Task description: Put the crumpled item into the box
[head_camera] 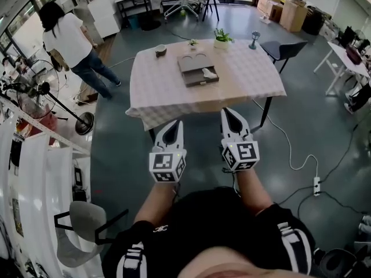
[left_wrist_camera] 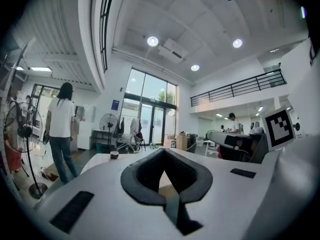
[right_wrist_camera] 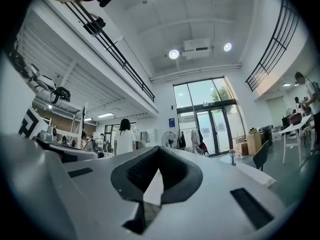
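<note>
unclear: whether small white crumpled wad sits in or on flat grey box
left tool: jaws together, empty
right tool: jaws together, empty

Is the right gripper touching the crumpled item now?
Apart. The head view shows the right gripper at the table's near edge, a bare stretch between it and the crumpled item.
</note>
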The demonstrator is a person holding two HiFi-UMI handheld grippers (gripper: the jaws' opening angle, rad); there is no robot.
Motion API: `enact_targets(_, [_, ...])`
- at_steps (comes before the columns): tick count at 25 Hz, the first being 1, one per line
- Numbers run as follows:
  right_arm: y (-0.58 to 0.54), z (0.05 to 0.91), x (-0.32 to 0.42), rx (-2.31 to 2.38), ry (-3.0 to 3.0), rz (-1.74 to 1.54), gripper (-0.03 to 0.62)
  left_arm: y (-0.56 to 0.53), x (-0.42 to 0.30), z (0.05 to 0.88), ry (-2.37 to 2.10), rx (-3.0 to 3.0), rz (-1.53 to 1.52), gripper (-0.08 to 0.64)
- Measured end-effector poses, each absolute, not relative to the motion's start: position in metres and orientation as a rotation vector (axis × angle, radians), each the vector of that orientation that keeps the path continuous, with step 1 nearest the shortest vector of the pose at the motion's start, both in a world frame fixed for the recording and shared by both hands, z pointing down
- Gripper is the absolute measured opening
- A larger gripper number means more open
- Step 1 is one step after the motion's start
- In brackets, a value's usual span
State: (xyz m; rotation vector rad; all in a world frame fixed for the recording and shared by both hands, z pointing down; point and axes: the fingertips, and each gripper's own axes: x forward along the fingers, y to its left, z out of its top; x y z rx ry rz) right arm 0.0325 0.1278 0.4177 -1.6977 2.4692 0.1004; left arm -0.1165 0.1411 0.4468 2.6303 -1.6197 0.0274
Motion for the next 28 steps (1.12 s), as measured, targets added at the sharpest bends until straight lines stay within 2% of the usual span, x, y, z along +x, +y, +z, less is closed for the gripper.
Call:
enact_targets(14, [0.112, 0.422, -0.003, -1.722, 2.449, 0.103, 0.003, 0.128, -0.155, 0.457, -1.609, 2.633, 0.039, -0.003])
enact_targets(28, [-0.009, 0.430, 0.010, -1.664, 2.466, 0.118, 0.003, 0.020, -0.149, 0.462, -1.701, 2.615, 0.036, -0.003])
